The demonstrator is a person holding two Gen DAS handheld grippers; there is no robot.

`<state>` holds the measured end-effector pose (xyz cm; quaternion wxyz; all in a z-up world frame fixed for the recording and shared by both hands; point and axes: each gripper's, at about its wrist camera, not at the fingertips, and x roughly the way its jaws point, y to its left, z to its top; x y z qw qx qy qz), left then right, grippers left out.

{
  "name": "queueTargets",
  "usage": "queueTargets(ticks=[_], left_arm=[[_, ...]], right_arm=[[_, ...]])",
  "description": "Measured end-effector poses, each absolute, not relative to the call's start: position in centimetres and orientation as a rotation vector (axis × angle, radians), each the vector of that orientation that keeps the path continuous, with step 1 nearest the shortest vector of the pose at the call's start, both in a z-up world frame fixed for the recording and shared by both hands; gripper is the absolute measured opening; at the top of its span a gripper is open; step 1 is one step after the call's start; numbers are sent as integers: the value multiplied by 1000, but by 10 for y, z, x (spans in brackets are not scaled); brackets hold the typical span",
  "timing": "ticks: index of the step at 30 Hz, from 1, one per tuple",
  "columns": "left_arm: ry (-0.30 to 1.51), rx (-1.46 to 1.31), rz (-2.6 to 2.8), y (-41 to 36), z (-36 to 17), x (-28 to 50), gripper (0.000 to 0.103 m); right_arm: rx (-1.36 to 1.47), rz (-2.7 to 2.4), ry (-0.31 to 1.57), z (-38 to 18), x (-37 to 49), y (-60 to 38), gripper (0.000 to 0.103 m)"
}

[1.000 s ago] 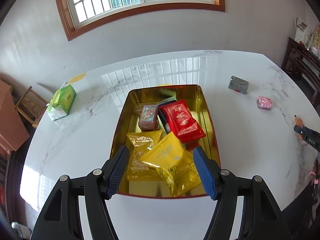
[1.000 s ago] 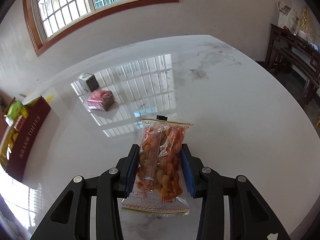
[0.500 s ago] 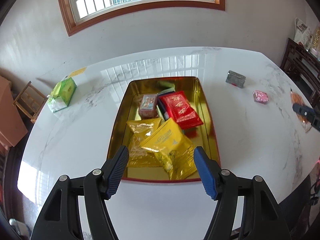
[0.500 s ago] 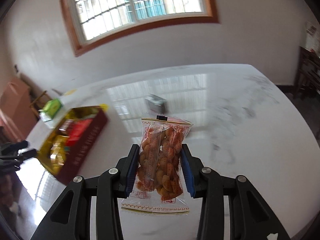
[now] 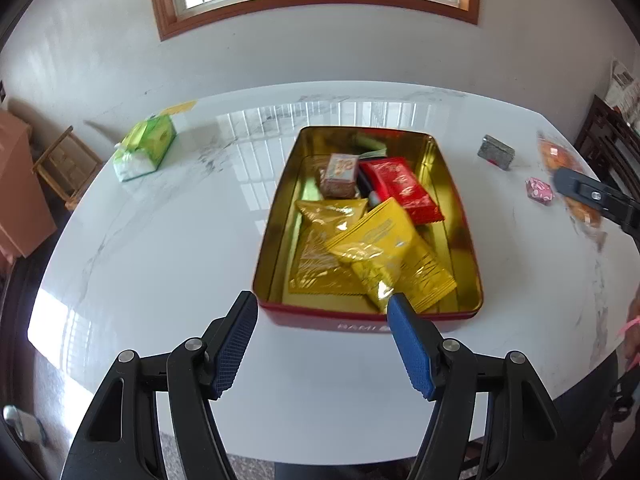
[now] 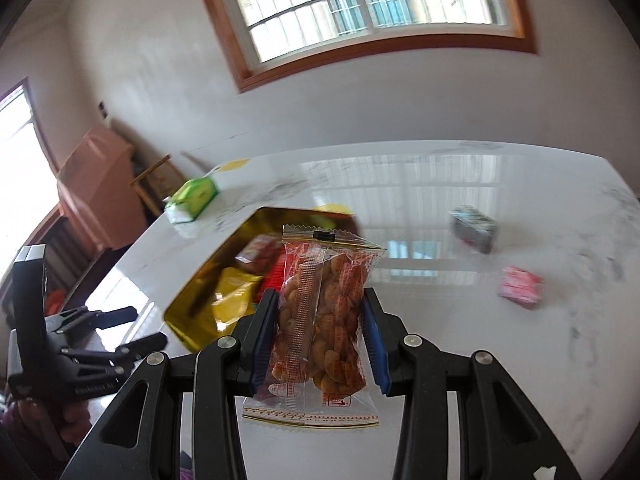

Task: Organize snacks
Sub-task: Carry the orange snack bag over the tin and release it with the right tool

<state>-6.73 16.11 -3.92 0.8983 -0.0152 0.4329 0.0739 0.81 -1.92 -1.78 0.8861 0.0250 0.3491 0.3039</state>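
Note:
A red tin with a gold inside [image 5: 280,216] sits mid-table and holds yellow packets [image 5: 384,252], a red packet [image 5: 400,188] and a small box [image 5: 340,172]. My left gripper [image 5: 320,340] is open and empty, just in front of the tin's near wall. My right gripper [image 6: 320,332] is shut on a clear bag of orange peanuts [image 6: 320,320], held in the air right of the tin [image 6: 224,256]. It shows at the right edge of the left wrist view [image 5: 592,196]. A grey packet [image 5: 496,151] and a pink packet [image 5: 540,190] lie on the table right of the tin.
A green tissue pack [image 5: 144,148] lies at the table's far left. The white marble table [image 5: 160,264] ends at a wall under a window. A wooden chair [image 5: 64,164] and a brown cabinet stand left; dark furniture stands right.
My right gripper has lifted the peanut bag off the table and swung left toward the tin. My left gripper has drawn back from over the tin to in front of it.

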Motion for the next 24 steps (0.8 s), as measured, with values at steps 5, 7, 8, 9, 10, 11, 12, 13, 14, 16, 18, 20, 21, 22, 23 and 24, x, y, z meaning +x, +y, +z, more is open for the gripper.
queueTargets(ticks=[5,7,8,9,10,11,12,13,14,16,18,20,21,22,23,24], left_arm=[[904,-60,165,175,-41,-77,68],[911,-74,164,180,-42,-80,68],[915,-79,163,182,-43,-81,68],[920,-83,163,184,-44,-83,68],[923,-85,163,185,-45,-84,68],[927,-87,164,186,-46,-85,68],[928,-89,164,186,-46,-86,68],[929,-91,163,187,-47,-86,68],[930,-92,163,187,-47,-87,68],[931,-98,159,187,-47,-89,68],[935,-99,153,187,-48,-89,68],[938,-95,152,186,-49,-90,68],[941,-92,152,185,-50,-90,68],[944,-91,151,185,-50,-90,68],[945,-92,150,184,-51,-90,68],[948,-94,148,184,-51,-89,68]], right_arm=[[13,676,768,-29,20,24,38],[2,688,783,-33,24,37,38],[-2,693,790,-35,26,42,38],[-10,700,797,-38,28,48,38],[-20,704,802,-40,29,54,38],[-32,705,808,-43,30,60,38],[-47,704,814,-47,32,67,38],[-56,701,821,-51,34,72,38],[-63,697,825,-54,35,75,38],[-85,681,821,-59,38,80,39],[-109,668,816,-61,41,85,39],[-93,679,821,-63,43,83,42],[-81,678,817,-63,43,80,49],[-66,673,806,-62,43,77,59],[-35,669,787,-59,42,70,64],[-7,669,776,-58,42,63,67]])
